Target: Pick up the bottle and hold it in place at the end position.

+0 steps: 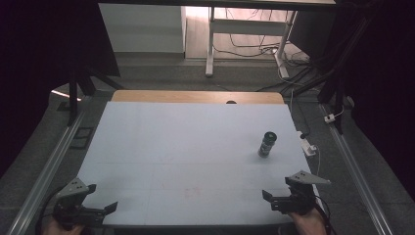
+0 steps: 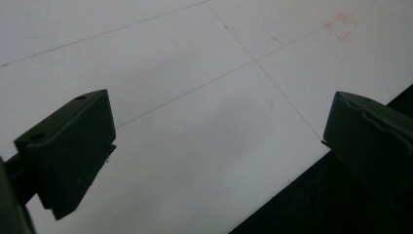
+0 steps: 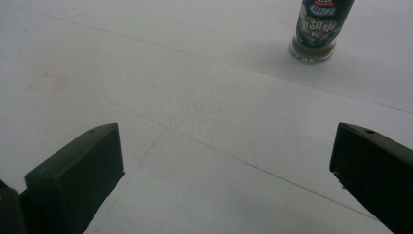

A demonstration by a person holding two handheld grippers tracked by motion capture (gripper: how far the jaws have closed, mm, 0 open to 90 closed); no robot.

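- High view: the left tongs (image 1: 105, 209) and right tongs (image 1: 268, 198) are held at the near corners of the counter (image 1: 186, 147), jaws spread wide, nothing gripped.
- A small upright spice bottle (image 1: 267, 144) is seen ahead of the right tongs, well apart.
- Being narrow and tall, it could be toppled by an off-centre approach.

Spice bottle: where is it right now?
The spice bottle stands upright on the table's right side in the high view, ahead of the open right gripper.
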